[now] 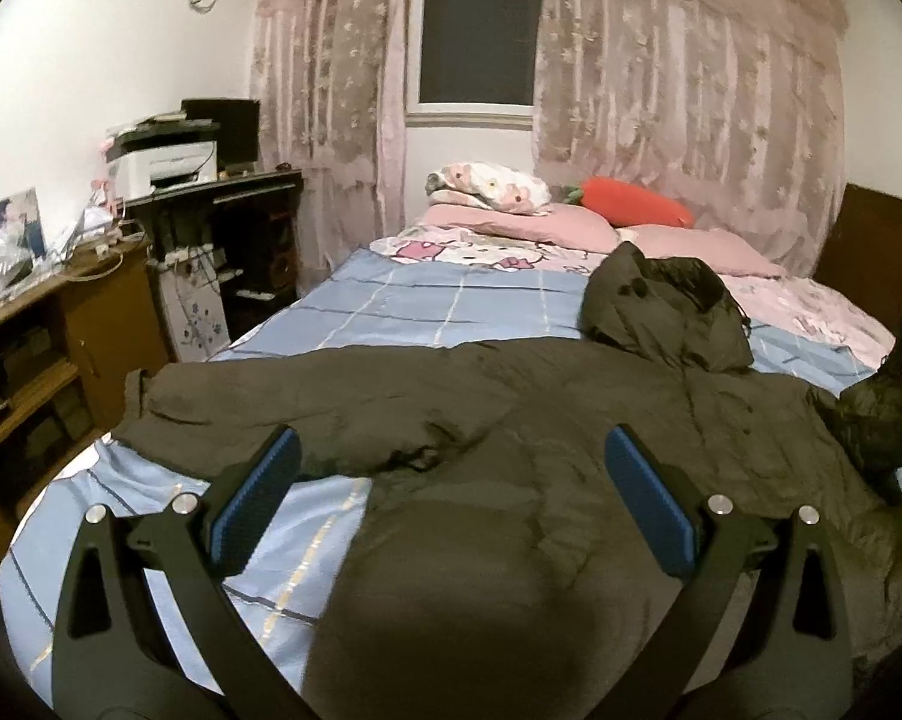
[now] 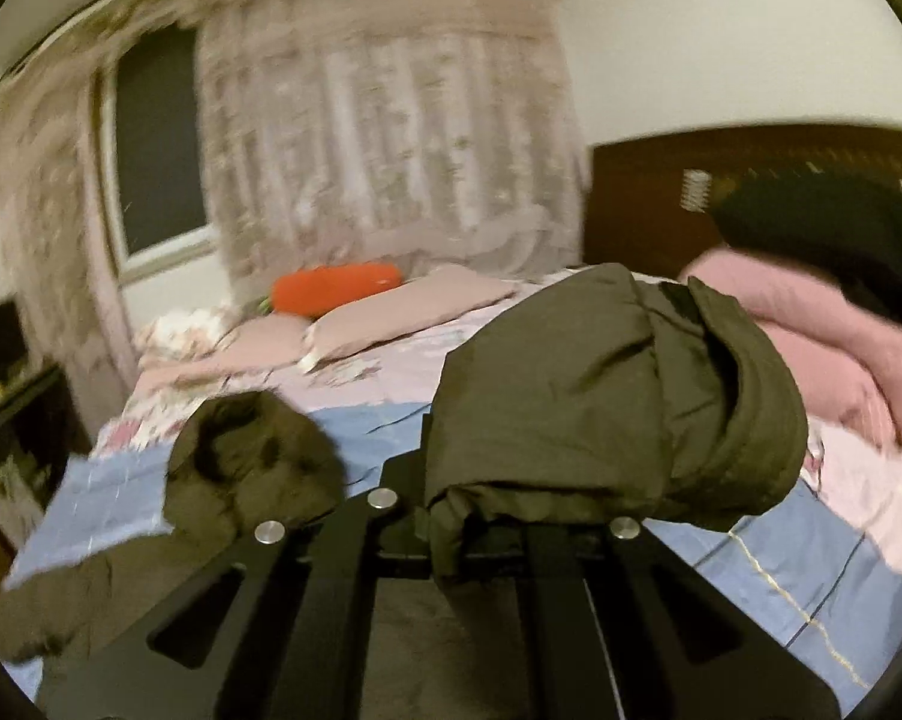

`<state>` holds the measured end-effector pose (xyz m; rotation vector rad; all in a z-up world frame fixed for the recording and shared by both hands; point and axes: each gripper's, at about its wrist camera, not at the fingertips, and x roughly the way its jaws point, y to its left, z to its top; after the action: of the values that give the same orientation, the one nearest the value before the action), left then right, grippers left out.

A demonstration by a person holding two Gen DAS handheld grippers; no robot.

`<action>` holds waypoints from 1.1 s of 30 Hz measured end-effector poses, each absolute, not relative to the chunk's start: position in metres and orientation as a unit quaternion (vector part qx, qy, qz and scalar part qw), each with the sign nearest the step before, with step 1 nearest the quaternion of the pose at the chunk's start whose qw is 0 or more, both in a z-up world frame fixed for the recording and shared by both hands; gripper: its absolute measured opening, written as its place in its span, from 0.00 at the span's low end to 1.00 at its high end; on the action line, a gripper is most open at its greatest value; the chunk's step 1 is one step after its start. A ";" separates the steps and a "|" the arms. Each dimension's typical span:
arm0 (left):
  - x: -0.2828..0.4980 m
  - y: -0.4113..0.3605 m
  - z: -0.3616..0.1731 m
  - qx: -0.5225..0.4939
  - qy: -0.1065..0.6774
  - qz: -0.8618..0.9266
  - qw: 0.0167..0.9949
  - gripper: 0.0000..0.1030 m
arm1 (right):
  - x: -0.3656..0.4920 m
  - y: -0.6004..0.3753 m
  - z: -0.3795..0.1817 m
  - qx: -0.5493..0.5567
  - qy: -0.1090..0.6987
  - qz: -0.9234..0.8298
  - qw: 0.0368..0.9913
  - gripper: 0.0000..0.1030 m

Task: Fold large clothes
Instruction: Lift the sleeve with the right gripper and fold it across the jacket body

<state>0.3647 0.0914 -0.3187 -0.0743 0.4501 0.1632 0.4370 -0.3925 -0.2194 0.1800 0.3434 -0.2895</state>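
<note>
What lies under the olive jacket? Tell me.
Under the olive jacket shows the blue checked sheet, visible around its edges. The sheet directly beneath the jacket's body is covered and cannot be seen.

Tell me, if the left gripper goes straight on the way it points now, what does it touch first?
Probably the dark green coat spread on the bed: it fills the space between and ahead of the open left gripper. Depth is hard to judge.

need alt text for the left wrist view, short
A dark olive padded hooded coat lies spread on a blue checked bedsheet, one sleeve stretched left. The left gripper, its blue-padded jaws wide open, hovers above the coat's lower half. Behind are pink pillows and lace curtains.
</note>
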 end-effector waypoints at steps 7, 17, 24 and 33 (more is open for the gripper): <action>0.355 0.124 -0.314 -0.061 0.222 0.087 0.969 0.98 | 0.450 -0.296 -0.205 0.031 0.202 -0.095 0.974 0.04; 0.348 0.164 -0.316 -0.095 0.238 0.095 0.962 0.98 | 0.479 -0.199 -0.237 -0.011 0.256 -0.068 0.964 0.04; 0.344 0.172 -0.315 -0.094 0.237 0.086 0.963 0.98 | 0.509 -0.158 -0.284 -0.031 0.305 -0.065 0.950 0.04; 0.346 0.178 -0.320 -0.106 0.242 0.087 0.961 0.98 | 0.547 -0.119 -0.347 -0.032 0.367 -0.065 0.927 0.24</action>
<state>0.3462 0.1776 -0.3198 -0.2145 0.4905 0.1765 0.5472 -0.1194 -0.3470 -0.0654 0.7518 -0.1331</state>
